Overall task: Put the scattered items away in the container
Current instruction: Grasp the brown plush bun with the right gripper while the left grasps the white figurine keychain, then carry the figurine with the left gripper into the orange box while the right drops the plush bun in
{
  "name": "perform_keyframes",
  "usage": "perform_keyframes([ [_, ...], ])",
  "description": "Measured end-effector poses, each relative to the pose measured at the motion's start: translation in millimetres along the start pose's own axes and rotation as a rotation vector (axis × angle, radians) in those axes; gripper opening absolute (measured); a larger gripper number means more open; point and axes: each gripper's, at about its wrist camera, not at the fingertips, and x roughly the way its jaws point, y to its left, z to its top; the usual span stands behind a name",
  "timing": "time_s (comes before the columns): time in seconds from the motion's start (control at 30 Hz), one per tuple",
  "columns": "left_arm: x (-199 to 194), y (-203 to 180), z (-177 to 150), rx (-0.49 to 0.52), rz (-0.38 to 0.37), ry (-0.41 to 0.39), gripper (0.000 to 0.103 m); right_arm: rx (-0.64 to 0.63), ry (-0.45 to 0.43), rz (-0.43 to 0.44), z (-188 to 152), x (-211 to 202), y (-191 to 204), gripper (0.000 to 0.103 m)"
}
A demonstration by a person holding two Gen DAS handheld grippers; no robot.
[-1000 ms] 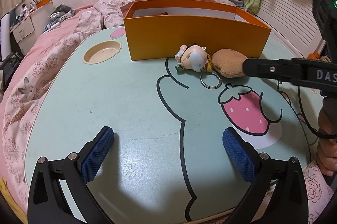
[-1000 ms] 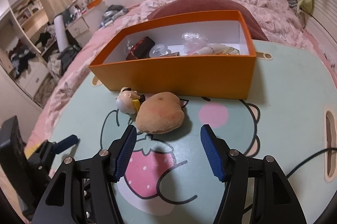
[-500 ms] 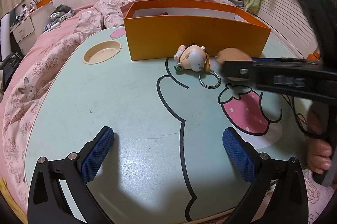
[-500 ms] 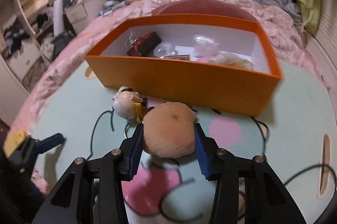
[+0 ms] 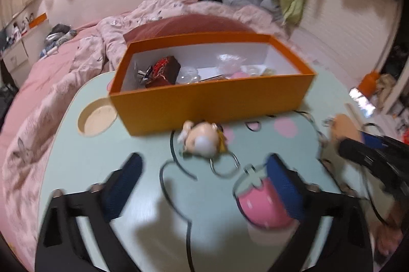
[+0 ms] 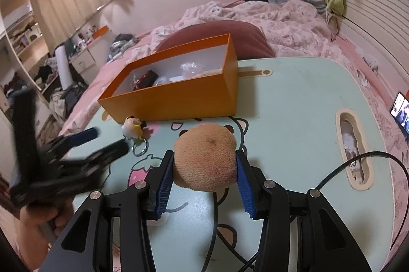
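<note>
Keychain figurine [image 5: 203,140] lies on the mint surface [image 5: 84,164] before our spread, empty left fingers [image 5: 126,178], just beside the orange box [image 5: 212,98]. From the right wrist, our right fingers [image 6: 165,182] clench a tan plush [image 6: 205,160] above the surface.

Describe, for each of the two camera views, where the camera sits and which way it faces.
Left wrist: sits on the left gripper, jaws open, looking across the table at the keychain figure and orange box; the right gripper shows at right.
Right wrist: sits on the right gripper, facing the box's right end, pads squeezing the plush toy; the blurred left gripper and a hand show at left.
Shared: box, figure, table, plush.
</note>
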Motion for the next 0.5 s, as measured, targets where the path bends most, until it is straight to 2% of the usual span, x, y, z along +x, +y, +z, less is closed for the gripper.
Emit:
perform_keyframes([
  [0.07,15,-2,8,-0.008,-0.004,0.042,0.074,0.002,0.000,0.011,-1,-1,0,0.046],
  [0.1,23,-3,11,-0.018,0.000,0.061,0.073,-0.001,0.000,0.012,-2,-1,1,0.046],
  [0.2,34,-1,13,-0.026,0.022,0.060,0.068,-0.010,0.004,0.008,-4,0,4,0.046],
  [0.27,40,1,13,-0.034,0.013,0.060,0.049,-0.012,0.006,0.010,-5,0,4,0.046],
  [0.5,29,13,7,-0.060,-0.044,0.014,0.048,-0.019,0.003,0.009,-6,0,6,0.046],
])
